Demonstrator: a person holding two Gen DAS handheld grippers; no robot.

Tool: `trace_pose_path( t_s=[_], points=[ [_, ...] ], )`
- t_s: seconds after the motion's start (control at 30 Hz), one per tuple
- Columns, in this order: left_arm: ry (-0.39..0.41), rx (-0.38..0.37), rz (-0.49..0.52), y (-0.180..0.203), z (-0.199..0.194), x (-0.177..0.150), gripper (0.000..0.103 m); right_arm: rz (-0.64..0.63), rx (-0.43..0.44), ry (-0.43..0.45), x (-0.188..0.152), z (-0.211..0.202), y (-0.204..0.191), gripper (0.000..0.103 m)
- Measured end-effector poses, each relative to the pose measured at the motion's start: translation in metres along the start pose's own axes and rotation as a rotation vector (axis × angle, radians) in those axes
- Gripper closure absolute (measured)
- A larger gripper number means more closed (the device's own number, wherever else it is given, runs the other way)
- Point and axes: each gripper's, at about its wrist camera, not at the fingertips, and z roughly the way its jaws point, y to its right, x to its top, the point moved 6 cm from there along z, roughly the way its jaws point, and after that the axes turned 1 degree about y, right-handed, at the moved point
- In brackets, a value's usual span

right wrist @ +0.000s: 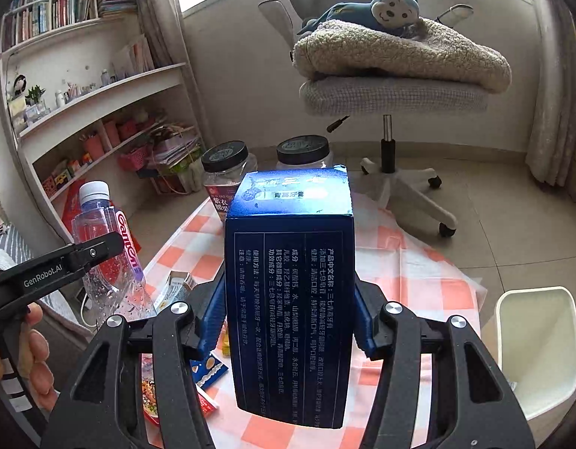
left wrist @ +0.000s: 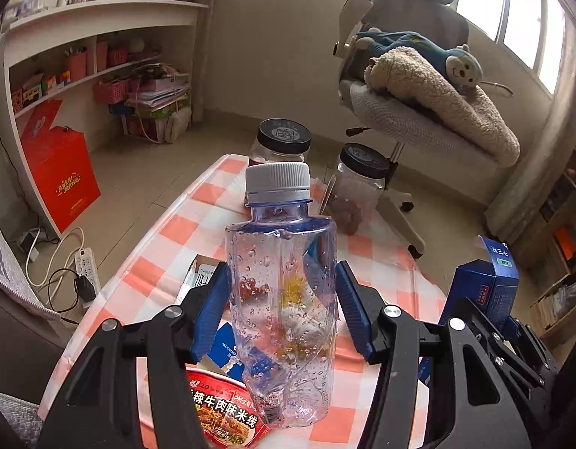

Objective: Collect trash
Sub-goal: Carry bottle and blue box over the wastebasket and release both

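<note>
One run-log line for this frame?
left claw: holds bottle | right claw: holds blue box | bin: right of table

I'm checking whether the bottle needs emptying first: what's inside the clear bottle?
The bottle, gripped by the left gripper, shows droplets clinging to its inner wall and no standing liquid. The cap is on. Colours seen through it are items lying behind. Its base is out of clear view.

Office chair as landmark: beige fleece blanket piled on seat, blue monkey plush on top of blanket. White shelving well left of chair, pink baskets on lower shelf. Red box on floor below shelving. Power strip near red box.
</note>
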Motion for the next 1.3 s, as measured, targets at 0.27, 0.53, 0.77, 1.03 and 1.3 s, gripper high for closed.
trace_pose_path(
  t_s=[0.27, 0.53, 0.77, 1.03, 1.3],
  points=[
    [0.046, -0.045, 0.052, 0.033, -0.008, -0.003, 0.046, 0.024, -0.075, 0.049, 0.009, -0.021, 0.031, 0.05],
    [0.046, -0.083, 0.092, 0.06, -0.007, -0.01, 0.046, 0.061, -0.161, 0.089, 0.012, -0.046, 0.071, 0.05],
    [0.037, -0.103, 0.132, 0.082, -0.005, -0.02, 0.046, 0.123, -0.237, 0.113, 0.014, -0.069, 0.116, 0.05],
    [0.032, -0.135, 0.174, 0.11, -0.003, -0.031, 0.046, 0.18, -0.34, 0.14, 0.012, -0.099, 0.17, 0.049],
    [0.009, -0.179, 0.242, 0.149, 0.001, -0.047, 0.046, 0.295, -0.419, 0.129, 0.004, -0.129, 0.235, 0.038]
  ],
)
